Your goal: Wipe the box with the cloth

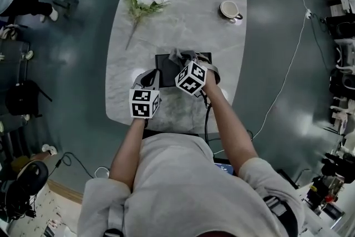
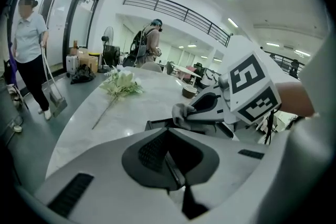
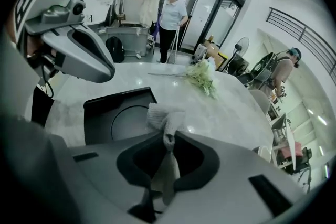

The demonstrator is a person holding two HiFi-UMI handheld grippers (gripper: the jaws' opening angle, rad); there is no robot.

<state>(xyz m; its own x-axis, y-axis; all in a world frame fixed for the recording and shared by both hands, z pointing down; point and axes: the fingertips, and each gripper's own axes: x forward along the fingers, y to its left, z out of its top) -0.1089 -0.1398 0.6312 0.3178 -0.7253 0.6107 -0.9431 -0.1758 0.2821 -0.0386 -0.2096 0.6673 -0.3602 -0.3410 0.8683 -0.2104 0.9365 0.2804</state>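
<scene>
Grey cloth [image 3: 164,115] is pinched tight in your right gripper [image 3: 167,138] over the black box [image 3: 118,118], and your left gripper [image 2: 170,160] is squeezed closed with nothing in it.

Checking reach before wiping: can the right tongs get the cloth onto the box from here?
Probably yes: the right tongs are shut on the cloth, bunched right by the box, with nothing between them.

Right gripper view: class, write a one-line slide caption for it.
Right gripper shut on a grey cloth at the black box on a marble table.
</scene>
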